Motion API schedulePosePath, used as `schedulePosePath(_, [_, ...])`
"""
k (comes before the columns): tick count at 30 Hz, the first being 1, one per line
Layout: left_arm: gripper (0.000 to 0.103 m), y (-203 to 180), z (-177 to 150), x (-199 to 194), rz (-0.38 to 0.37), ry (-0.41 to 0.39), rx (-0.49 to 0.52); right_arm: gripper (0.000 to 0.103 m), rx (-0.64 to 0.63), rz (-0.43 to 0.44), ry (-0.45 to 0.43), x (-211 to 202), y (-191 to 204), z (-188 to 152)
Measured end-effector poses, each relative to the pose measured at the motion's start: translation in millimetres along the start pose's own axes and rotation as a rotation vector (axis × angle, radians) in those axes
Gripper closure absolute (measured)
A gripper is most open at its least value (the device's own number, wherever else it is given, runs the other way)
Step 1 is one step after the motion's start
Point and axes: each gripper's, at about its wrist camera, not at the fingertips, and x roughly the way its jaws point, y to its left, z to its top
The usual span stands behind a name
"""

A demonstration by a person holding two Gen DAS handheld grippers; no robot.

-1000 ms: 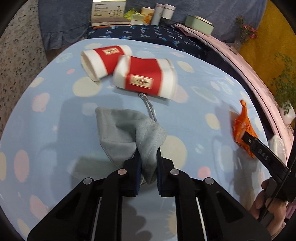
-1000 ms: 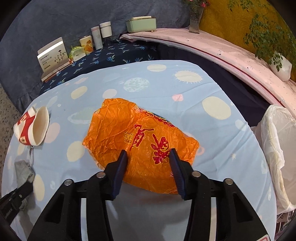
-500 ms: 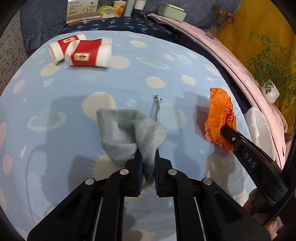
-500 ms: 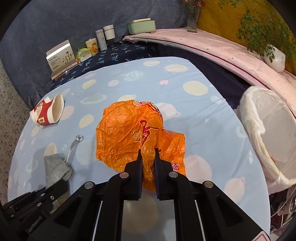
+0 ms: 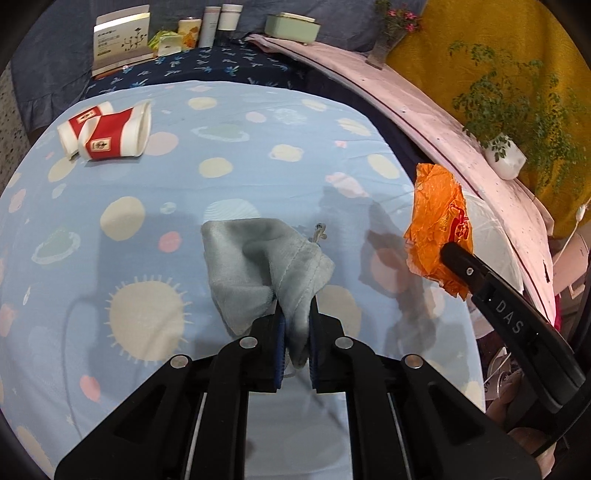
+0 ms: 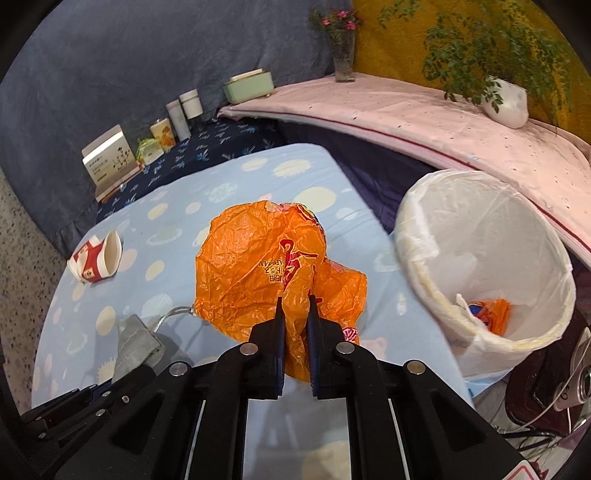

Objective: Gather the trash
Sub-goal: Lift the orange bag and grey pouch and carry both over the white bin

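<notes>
My left gripper [image 5: 294,314] is shut on a grey cloth pouch [image 5: 258,269] with a drawstring, held just above the blue spotted tablecloth [image 5: 184,206]. My right gripper [image 6: 294,306] is shut on a crumpled orange plastic bag [image 6: 255,266], lifted off the table. In the left wrist view that orange bag [image 5: 437,229] hangs at the right, over the bin's side. A white-lined trash bin [image 6: 480,266] stands right of the table with orange scraps inside. Two red and white paper cups [image 5: 107,131] lie on their sides at the table's far left.
A dark blue shelf behind the table carries a box [image 5: 122,38], small bottles [image 5: 218,18] and a pale green tin [image 5: 291,26]. A pink-covered ledge [image 6: 424,118] with a potted plant [image 6: 506,99] and a flower vase [image 6: 343,55] runs along the right.
Both grippers have lifted and moved right toward the bin. The right gripper's jaws, open around the orange bag a second ago, have shut on it. The cups have receded to the far left.
</notes>
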Motion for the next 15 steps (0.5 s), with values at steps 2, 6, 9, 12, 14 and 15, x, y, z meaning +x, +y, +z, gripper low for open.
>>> schedulePosePath(2, [0.094, -10, 0, -1, -0.004, -0.002, 0.015, 0.093, 0.014, -0.003, -0.012, -6, -10, 2])
schedulePosePath(6, [0.094, -34, 1, -1, -0.018, -0.005, 0.053, 0.093, 0.061, -0.02, -0.033, -17, -37, 7])
schedulePosePath(9, [0.094, -55, 2, 0, -0.035, -0.004, 0.085, 0.093, 0.098, -0.036, -0.044, -21, -61, 10])
schedulePosePath(12, [0.094, -78, 2, 2, -0.046, -0.006, 0.128, 0.093, 0.135, -0.06, -0.052, -25, -88, 12])
schedulePosePath(14, [0.094, -94, 2, 4, -0.057, -0.007, 0.154, 0.093, 0.161, -0.079, -0.056, -26, -107, 13])
schedulePosePath(15, [0.094, -102, 1, 6, -0.064, -0.005, 0.17, 0.093, 0.172, -0.086, -0.057, -27, -115, 13])
